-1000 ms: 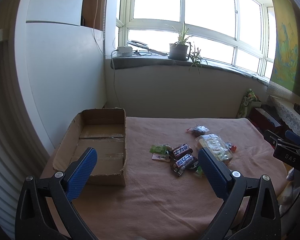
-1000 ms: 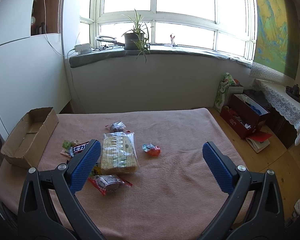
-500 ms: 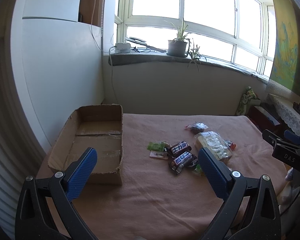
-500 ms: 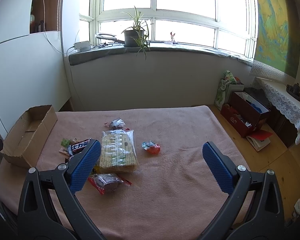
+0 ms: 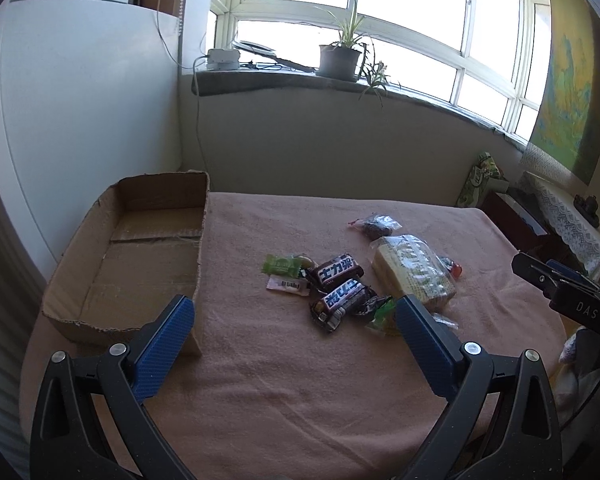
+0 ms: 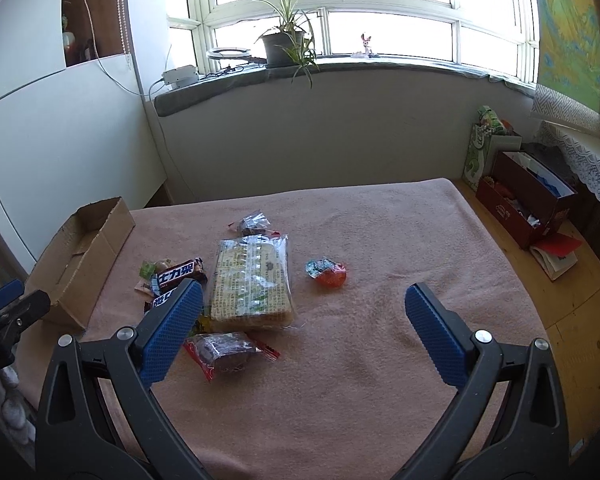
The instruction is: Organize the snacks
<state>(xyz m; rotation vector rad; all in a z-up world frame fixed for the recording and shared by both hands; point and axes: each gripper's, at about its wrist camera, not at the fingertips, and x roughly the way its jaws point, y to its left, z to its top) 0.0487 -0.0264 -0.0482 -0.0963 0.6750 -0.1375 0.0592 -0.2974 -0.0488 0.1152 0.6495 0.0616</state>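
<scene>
Several snacks lie in a loose pile on a pink blanket [image 5: 284, 380]: two dark chocolate bars [image 5: 339, 270], a green candy [image 5: 281, 265], a large clear cracker pack [image 5: 414, 270], which also shows in the right wrist view [image 6: 253, 280], a red-wrapped dark snack [image 6: 226, 351] and an orange candy [image 6: 328, 273]. An empty cardboard box [image 5: 140, 256] stands at the left. My left gripper [image 5: 294, 318] is open and empty, held above the blanket in front of the pile. My right gripper [image 6: 302, 306] is open and empty, above the blanket to the right of the pile.
A white wall panel [image 5: 80, 120] stands behind the box. A windowsill with a potted plant [image 6: 284, 46] runs along the back. Red boxes and bags [image 6: 528, 204] sit on the wooden floor to the right of the blanket's edge.
Both grippers have drifted slightly; the left view has swung a little left and closer to the table. Nothing was grasped or moved.
</scene>
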